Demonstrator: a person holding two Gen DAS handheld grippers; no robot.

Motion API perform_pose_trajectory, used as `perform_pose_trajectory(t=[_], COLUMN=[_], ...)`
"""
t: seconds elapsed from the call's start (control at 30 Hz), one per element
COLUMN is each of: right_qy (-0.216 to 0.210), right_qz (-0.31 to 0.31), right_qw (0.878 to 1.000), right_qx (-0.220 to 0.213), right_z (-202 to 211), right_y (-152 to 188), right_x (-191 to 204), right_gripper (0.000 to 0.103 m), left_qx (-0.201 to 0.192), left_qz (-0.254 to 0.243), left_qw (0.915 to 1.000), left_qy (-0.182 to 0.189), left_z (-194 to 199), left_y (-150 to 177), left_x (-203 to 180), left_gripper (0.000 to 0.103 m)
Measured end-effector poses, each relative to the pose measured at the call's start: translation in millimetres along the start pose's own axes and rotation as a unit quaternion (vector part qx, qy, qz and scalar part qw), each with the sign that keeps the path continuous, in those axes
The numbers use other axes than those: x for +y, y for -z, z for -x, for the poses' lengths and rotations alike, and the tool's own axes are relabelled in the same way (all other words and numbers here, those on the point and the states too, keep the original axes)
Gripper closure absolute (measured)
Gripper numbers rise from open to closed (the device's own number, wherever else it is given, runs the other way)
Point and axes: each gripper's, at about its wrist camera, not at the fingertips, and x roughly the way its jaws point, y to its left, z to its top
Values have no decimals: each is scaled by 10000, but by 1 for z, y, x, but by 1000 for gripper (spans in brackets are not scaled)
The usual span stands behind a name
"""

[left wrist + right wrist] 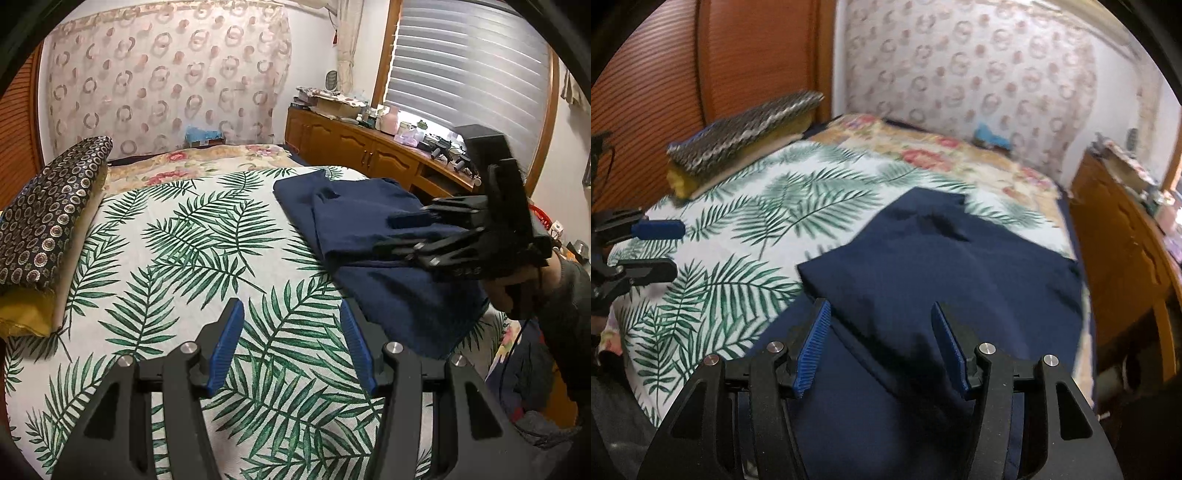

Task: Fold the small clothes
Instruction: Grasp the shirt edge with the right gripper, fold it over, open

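Note:
A navy blue garment (373, 236) lies partly folded on the palm-leaf bedspread (184, 236), toward the bed's right side. My left gripper (291, 314) is open and empty, hovering over bare bedspread to the left of the garment. My right gripper (881, 310) is open and empty, just above the near part of the garment (942, 266). In the left wrist view the right gripper (406, 236) shows over the garment's right part. In the right wrist view the left gripper (661, 247) shows at the far left, open.
A patterned cushion (48, 221) on a yellow pad lies along the bed's left side. A floral cover (207, 158) spans the far end. A wooden cabinet (369, 147) with clutter stands right of the bed, under a window with blinds.

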Motion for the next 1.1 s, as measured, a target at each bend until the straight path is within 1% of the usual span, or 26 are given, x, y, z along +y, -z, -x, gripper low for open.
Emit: perform_pose_trajectory(t=[0.07,0.13,0.17,0.23,0.33,0.37,0.43,0.47,0.5,0.53,0.63,0.7,0.77,0.83,0.97,1.1], right_qy=[-178,-261,-256,-209,-234,-247,-225,-216,-208,-180,127,330,636,876,1512,2095], right_qz=[133,205,260,289,138,75,71,95,91,67,-40,-105,-163,-245,-432,-853], right_qw=[9996,9989,9984,9981,9982,9984,9986,9987,9989,9993,9999,9990,9971,9950,9866,9739], right_qx=[182,319,421,494,529,506,482,451,410,330,-99,-269,-376,-410,-442,-208], right_z=[-14,-25,-33,-39,-44,-44,-45,-43,-41,-37,-11,2,14,19,22,9], right_y=[-2,-2,-2,-2,-3,-3,-4,-5,-7,-9,-21,-28,-37,-44,-56,-57], right_x=[9,15,17,17,9,6,5,4,1,-1,-18,-34,-55,-76,-119,-162], right_gripper=[45,45,45,45,46,50,80,85,96,97,97,98,98,98,98,98], left_qx=[24,40,44,45,51,57,64,70,72,73,77,85,92,97,120,156], left_qz=[15,16,15,12,21,24,19,10,2,-4,-4,-10,-6,-10,-21,-47], left_qw=[10000,10000,10000,10000,10000,10000,10000,10000,10000,10000,10000,10000,9999,9999,9999,9999], left_qy=[9,11,14,16,14,18,22,25,26,25,31,37,41,42,41,56], left_z=[-1,-1,-2,-3,-3,-4,-4,-3,-3,-4,-4,-5,-6,-6,-8,-10], left_y=[1,2,2,1,2,1,2,2,2,3,3,3,3,3,3,4], left_x=[1,2,1,0,0,-1,-1,-1,-2,-2,-2,-3,-3,-4,-6,-8], left_gripper=[50,50,50,50,50,50,50,50,50,50,50,50,50,50,50,50])
